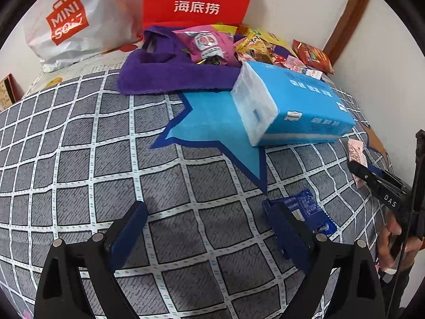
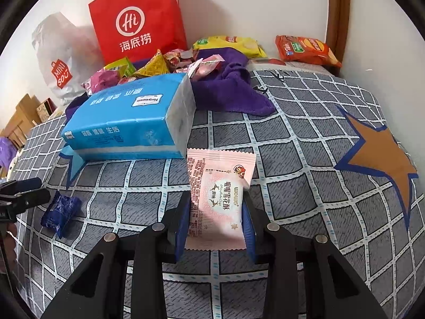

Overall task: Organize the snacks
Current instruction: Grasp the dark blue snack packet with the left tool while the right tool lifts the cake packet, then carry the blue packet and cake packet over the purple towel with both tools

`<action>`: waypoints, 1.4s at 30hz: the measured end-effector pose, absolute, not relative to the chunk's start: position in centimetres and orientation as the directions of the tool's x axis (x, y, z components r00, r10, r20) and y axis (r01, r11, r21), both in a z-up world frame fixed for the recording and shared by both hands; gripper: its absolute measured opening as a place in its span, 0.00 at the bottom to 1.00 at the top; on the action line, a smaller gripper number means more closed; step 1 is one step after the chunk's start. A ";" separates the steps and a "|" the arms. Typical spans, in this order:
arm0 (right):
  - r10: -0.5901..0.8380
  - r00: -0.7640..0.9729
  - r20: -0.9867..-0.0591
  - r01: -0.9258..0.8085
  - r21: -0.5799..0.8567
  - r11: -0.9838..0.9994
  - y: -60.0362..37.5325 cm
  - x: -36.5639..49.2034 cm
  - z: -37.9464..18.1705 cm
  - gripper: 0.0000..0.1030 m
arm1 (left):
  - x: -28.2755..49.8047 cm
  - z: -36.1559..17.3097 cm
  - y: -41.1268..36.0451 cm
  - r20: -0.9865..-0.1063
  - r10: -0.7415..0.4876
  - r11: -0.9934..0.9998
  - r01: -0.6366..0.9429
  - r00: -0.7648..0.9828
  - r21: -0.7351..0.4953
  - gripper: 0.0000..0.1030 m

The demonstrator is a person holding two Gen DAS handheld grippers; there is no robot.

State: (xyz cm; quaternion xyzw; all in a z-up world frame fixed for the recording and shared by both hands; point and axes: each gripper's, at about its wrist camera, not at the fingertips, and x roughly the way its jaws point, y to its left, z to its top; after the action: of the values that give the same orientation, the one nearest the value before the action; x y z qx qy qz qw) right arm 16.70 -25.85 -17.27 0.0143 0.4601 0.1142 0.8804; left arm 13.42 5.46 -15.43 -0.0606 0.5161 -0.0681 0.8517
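My left gripper [image 1: 207, 210] is open wide just above the checked bedsheet, with only bare sheet between its fingers. A dark blue snack packet [image 1: 308, 210] lies flat on the sheet just outside the right-hand finger, partly hidden behind it. The same blue packet [image 2: 61, 212] shows at the left of the right wrist view. My right gripper [image 2: 216, 204] is shut on a pink snack packet [image 2: 223, 186], which sticks out forward past the fingertips above the sheet. A pile of mixed snacks [image 1: 249, 45] rests on a purple towel [image 1: 170, 74] at the back.
A blue tissue pack [image 2: 127, 122] lies across the middle of the bed. Behind it a red paper bag [image 2: 138, 24] and a white plastic bag [image 2: 61, 61] lean on the wall. A yellow chip bag [image 2: 228, 43] and an orange one [image 2: 305, 49] lie near the wooden frame.
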 end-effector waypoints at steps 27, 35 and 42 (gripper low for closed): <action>0.269 0.546 -0.793 -0.177 0.205 0.963 -26.7 16.9 -17.3 0.36 | 12.6 -15.9 -3.5 -0.875 -0.123 0.991 0.102 0.468 -0.085 0.80; 0.276 0.546 -0.791 -0.174 0.215 0.961 -26.8 16.8 -17.3 0.35 | 12.3 -15.3 -1.1 -0.861 -0.085 0.995 0.094 0.502 -0.043 0.53; 0.278 0.546 -0.790 -0.173 0.219 0.960 -26.8 16.8 -17.3 0.35 | 11.4 -15.4 2.7 -0.851 -0.104 0.994 0.066 0.515 -0.082 0.57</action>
State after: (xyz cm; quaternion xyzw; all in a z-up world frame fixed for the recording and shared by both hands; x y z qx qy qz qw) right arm 16.83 -26.77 -17.28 0.0574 0.4589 0.1286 0.8773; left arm 11.39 2.70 -15.39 -0.0196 0.4901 -0.0489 0.8701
